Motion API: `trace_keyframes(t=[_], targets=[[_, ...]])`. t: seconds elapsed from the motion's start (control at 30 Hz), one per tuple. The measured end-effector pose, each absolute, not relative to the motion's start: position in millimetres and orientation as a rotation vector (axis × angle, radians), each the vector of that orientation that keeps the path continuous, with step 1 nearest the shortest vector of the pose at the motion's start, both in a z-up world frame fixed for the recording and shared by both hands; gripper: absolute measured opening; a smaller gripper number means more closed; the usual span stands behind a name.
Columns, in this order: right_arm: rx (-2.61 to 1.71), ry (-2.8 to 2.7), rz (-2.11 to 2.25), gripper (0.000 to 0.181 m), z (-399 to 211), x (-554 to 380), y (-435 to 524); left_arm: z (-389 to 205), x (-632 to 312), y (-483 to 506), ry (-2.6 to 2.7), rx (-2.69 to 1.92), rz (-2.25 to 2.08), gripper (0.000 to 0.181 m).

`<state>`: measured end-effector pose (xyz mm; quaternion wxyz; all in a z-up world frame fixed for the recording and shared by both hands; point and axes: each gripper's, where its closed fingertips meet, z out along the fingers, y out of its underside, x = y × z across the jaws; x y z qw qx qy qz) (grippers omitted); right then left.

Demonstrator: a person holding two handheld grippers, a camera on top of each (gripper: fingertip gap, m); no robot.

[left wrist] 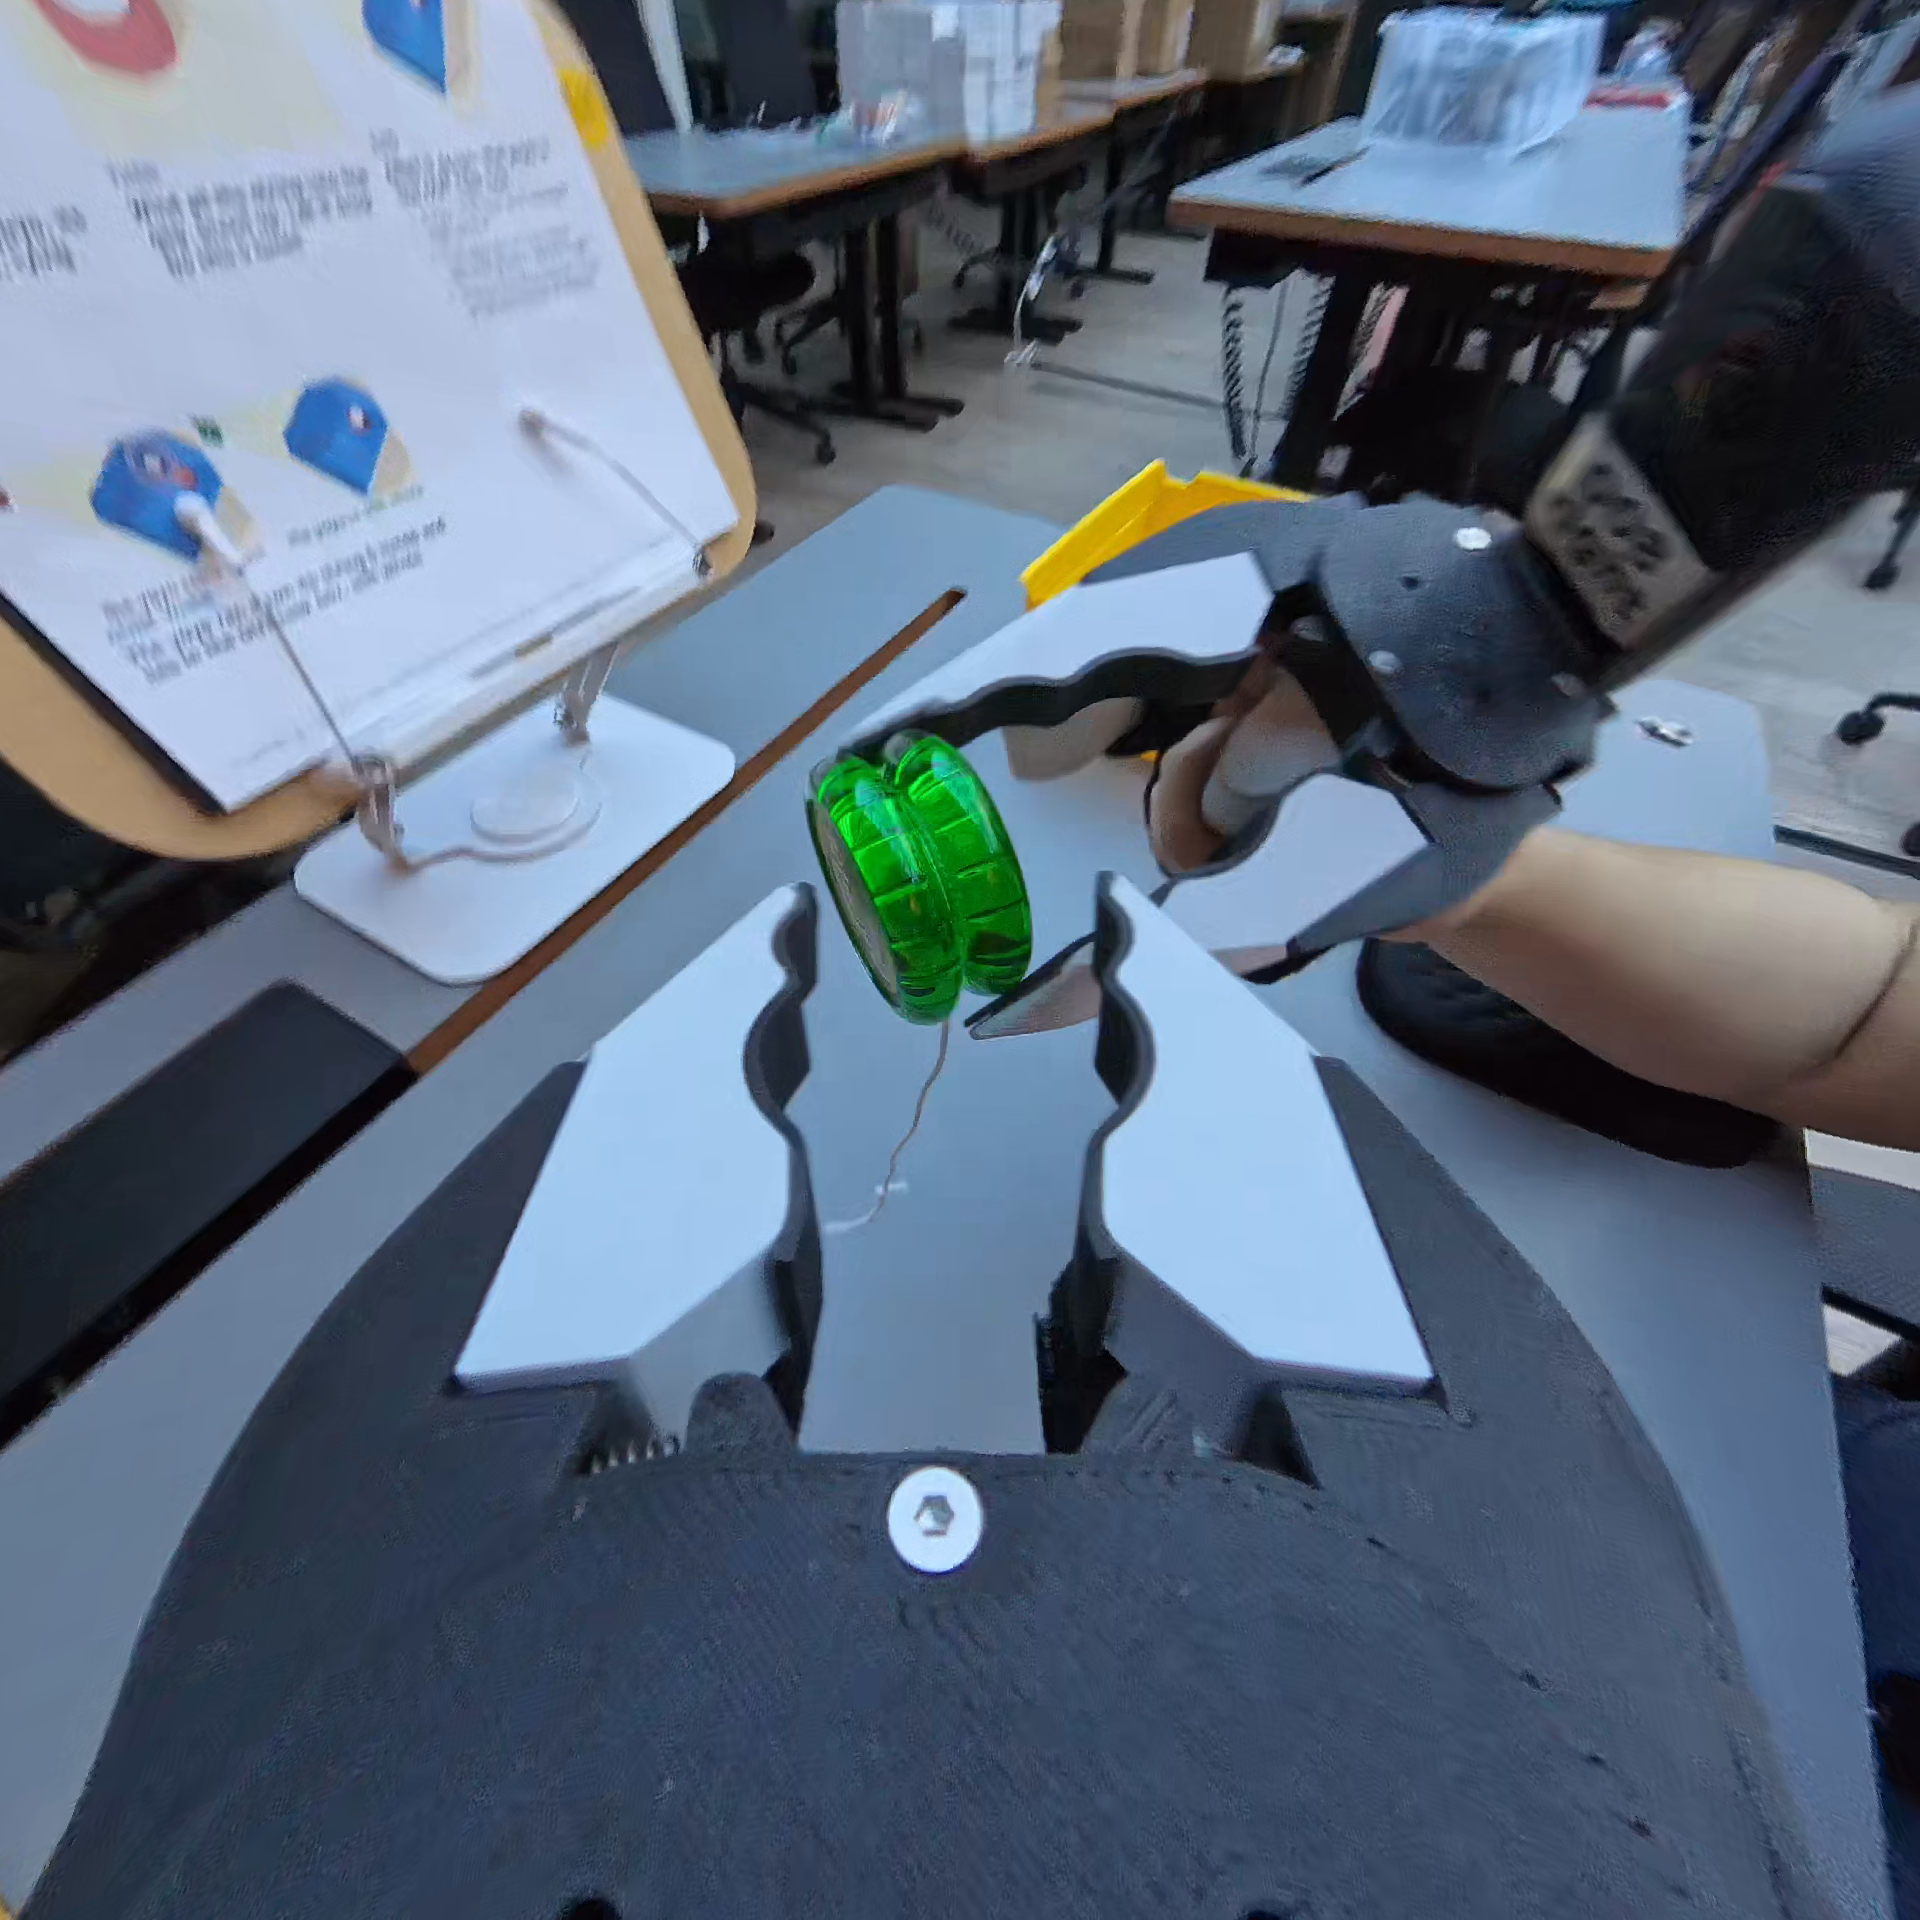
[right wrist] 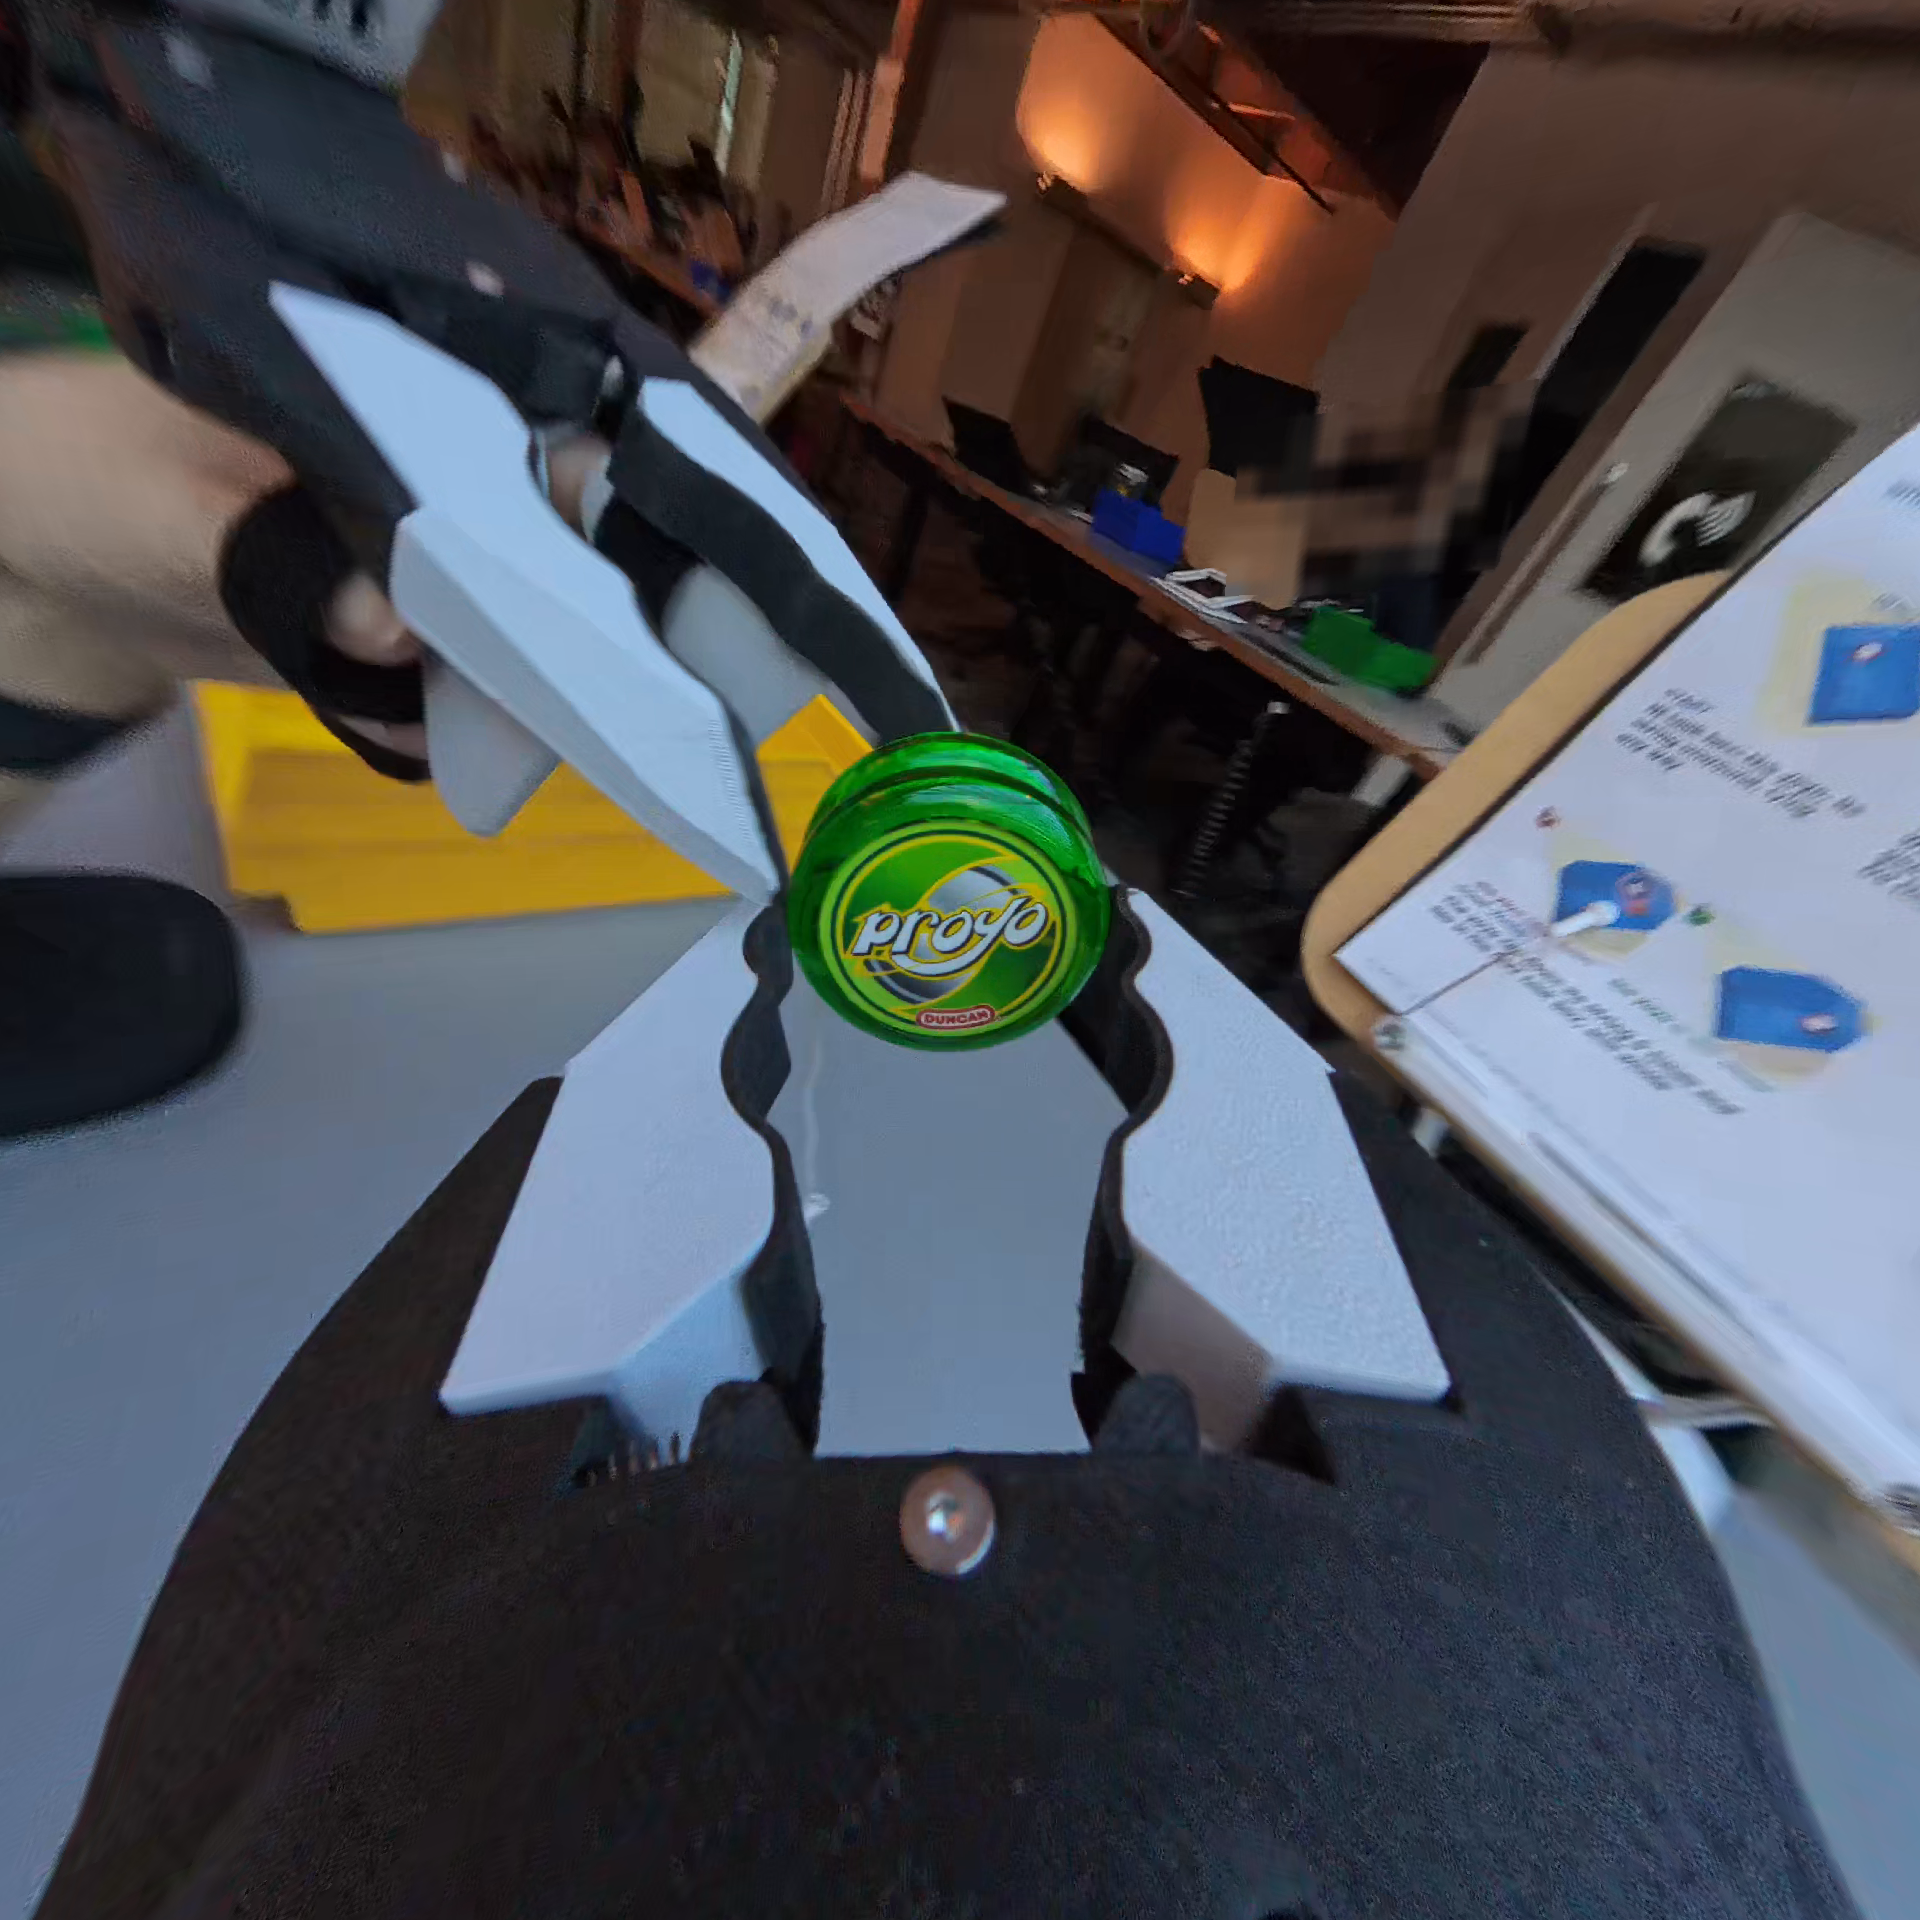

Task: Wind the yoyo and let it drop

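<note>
A translucent green yoyo (left wrist: 923, 875) is held above the grey table (left wrist: 1621, 1351). My right gripper (left wrist: 930, 883) reaches in from the right and is shut on the yoyo, one finger on top of its rim and one under it. In the right wrist view the yoyo (right wrist: 948, 894) sits between that gripper's fingertips (right wrist: 948, 925), printed face to the camera. My left gripper (left wrist: 956, 902) is open, its tips on either side of the yoyo's two faces; it also shows in the right wrist view (right wrist: 857, 810). A thin white string (left wrist: 914, 1122) hangs slack from the yoyo to the table.
A wooden document stand with an instruction sheet (left wrist: 312, 364) stands on the table on a white base (left wrist: 499, 831); it also shows in the right wrist view (right wrist: 1683, 894). A yellow bin (right wrist: 416, 831) and a black round object (left wrist: 1507, 1060) lie beyond the grippers. Desks and chairs stand behind.
</note>
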<state>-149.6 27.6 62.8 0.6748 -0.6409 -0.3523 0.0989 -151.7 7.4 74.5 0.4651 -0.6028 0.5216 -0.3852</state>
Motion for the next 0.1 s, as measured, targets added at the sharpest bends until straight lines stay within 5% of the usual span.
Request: trace_keyframes(t=[0.03, 0.1], targets=[[-1.449, -0.738, 0.393, 0.059, 69.5, -149.9, 23.3, 85.6, -154.7, 5.8, 1.284, -1.383, -0.937, 0.063], [-1.466, -0.635, 0.75, 0.059, 80.5, -150.9, 15.0, 100.7, -160.8, -3.2, 1.322, -1.169, -0.885, 0.083]])
